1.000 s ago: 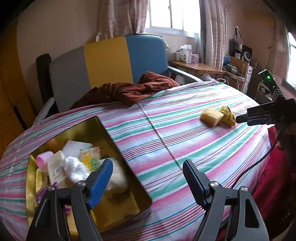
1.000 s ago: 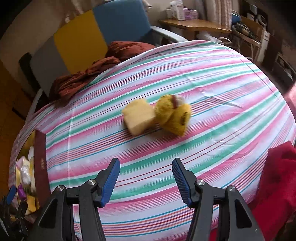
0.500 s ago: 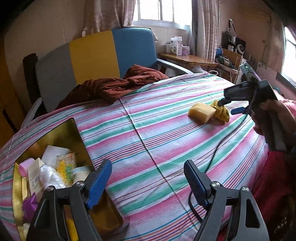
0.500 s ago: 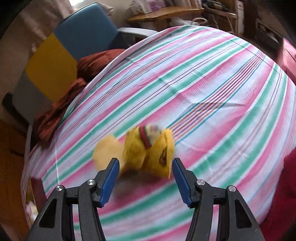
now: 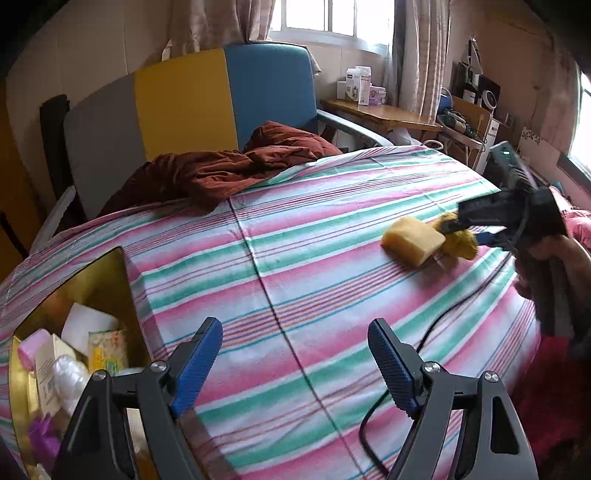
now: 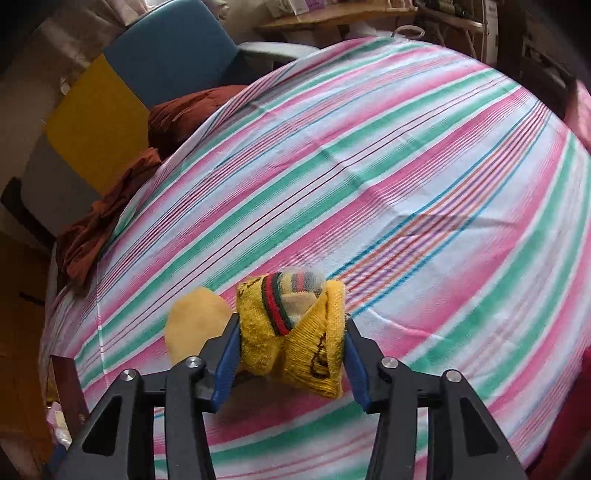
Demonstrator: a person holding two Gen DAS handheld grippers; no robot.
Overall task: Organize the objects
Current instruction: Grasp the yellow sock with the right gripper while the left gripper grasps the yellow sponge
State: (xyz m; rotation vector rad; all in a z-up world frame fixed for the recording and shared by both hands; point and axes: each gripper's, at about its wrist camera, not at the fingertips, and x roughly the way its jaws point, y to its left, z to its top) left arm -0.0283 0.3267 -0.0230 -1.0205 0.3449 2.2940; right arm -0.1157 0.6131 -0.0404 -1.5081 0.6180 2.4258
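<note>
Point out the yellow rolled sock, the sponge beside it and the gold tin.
yellow rolled sock (image 6: 291,339): right wrist view, knit front between the closing blue pads.
sponge (image 5: 412,240): left wrist view, its top face.
gold tin (image 5: 96,280): left wrist view, bare inner wall.

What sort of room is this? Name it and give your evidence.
Probably a lived-in bedroom or bed-sitting room at home: a striped sheet over a wide, bed-like surface, a curtained window, and a cluttered wooden side table beside a colour-block armchair.
</note>
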